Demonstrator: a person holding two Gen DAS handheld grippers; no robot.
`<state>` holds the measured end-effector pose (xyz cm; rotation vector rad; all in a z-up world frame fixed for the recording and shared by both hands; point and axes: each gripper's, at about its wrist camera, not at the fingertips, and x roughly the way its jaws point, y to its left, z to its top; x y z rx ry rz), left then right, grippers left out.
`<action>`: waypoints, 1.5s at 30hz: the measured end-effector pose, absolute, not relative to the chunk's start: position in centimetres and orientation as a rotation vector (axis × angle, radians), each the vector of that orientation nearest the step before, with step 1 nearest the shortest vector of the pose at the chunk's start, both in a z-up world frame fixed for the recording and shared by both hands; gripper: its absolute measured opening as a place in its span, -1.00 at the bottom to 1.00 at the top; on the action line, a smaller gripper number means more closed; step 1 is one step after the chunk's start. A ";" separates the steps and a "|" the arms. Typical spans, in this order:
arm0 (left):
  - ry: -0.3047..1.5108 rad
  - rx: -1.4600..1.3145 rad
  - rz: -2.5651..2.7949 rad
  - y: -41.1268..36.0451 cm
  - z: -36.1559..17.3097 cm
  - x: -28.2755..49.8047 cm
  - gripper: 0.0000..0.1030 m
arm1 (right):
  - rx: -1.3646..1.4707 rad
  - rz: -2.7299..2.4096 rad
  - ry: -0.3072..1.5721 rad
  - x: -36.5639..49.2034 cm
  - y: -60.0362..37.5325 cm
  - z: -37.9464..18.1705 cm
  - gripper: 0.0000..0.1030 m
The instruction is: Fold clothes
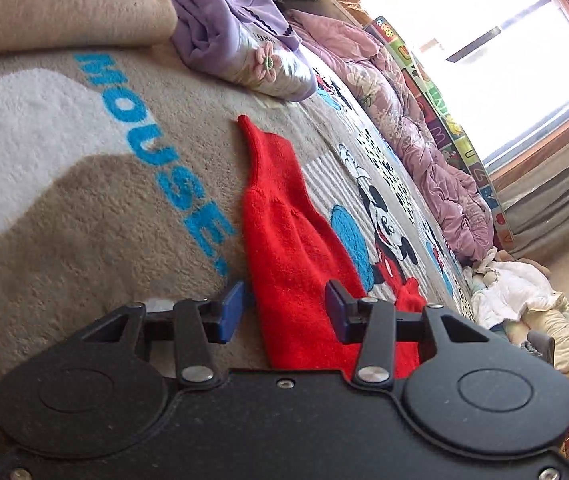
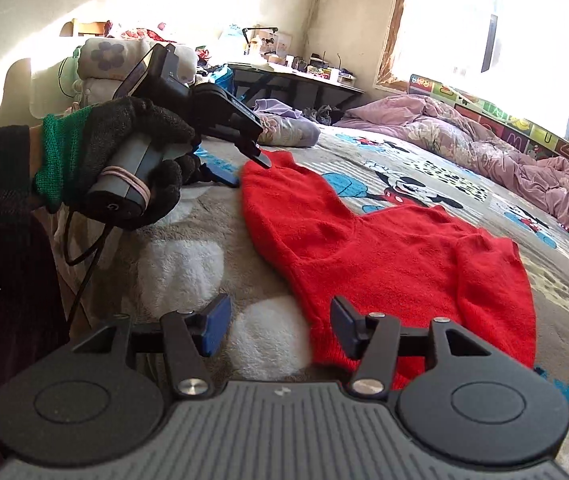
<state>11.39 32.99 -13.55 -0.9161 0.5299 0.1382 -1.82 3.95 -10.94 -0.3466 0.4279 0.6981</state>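
Note:
A red knit sweater (image 2: 384,256) lies spread flat on the cartoon-print blanket (image 2: 188,240) covering the bed. One long sleeve (image 1: 284,220) stretches away from my left gripper (image 1: 284,312), whose blue pads stand apart with the sleeve's near end lying loose between them. In the right wrist view a gloved hand (image 2: 136,140) holds the left gripper (image 2: 244,168) at the sleeve's far tip. My right gripper (image 2: 280,326) is open above the blanket. Its right finger overlaps the sweater's near edge, and white blanket shows in the gap.
A lilac garment pile (image 1: 224,32) lies beyond the sleeve. A crumpled pink quilt (image 2: 504,140) runs along the window side, backed by an alphabet mat (image 2: 524,124). A cluttered desk (image 2: 304,76) stands at the far wall. More clothes (image 1: 524,300) are heaped past the bed's end.

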 end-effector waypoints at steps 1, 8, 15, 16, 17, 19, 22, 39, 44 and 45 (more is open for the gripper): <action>0.530 -0.914 0.136 32.9 -13.6 11.8 -0.20 | -0.339 0.690 0.440 -1.8 3.4 -11.1 0.09; 0.519 -0.875 0.094 31.4 -12.8 13.7 -0.90 | -0.172 0.565 0.494 -0.6 -3.8 -10.9 0.15; 0.434 -0.558 -0.069 22.8 -7.9 13.8 -0.91 | 0.145 0.411 0.529 1.1 -13.0 -12.0 0.15; 0.423 -0.505 -0.091 21.2 -7.5 13.8 -0.91 | 0.198 0.394 0.533 1.4 -14.1 -12.3 0.15; 0.412 -0.451 -0.113 19.6 -7.0 13.8 -0.91 | 0.249 0.383 0.531 1.7 -15.1 -12.5 0.15; 0.389 -0.348 -0.164 16.3 -6.4 13.7 -0.91 | 0.341 0.357 0.531 2.3 -16.8 -13.0 0.15; 0.373 -0.196 -0.236 11.5 -5.8 13.4 -0.92 | 0.437 0.321 0.526 2.9 -18.8 -13.7 0.15; 0.444 0.250 -0.616 -2.9 -10.3 10.0 -0.08 | 0.658 0.264 0.529 4.6 -22.9 -15.9 0.15; 0.409 0.027 -0.576 3.4 -7.1 9.8 -0.19 | 0.718 0.298 0.542 5.8 -22.8 -16.0 0.17; 0.405 -0.017 -0.533 5.6 -6.8 9.9 -0.23 | 0.743 0.302 0.546 6.3 -22.8 -16.0 0.17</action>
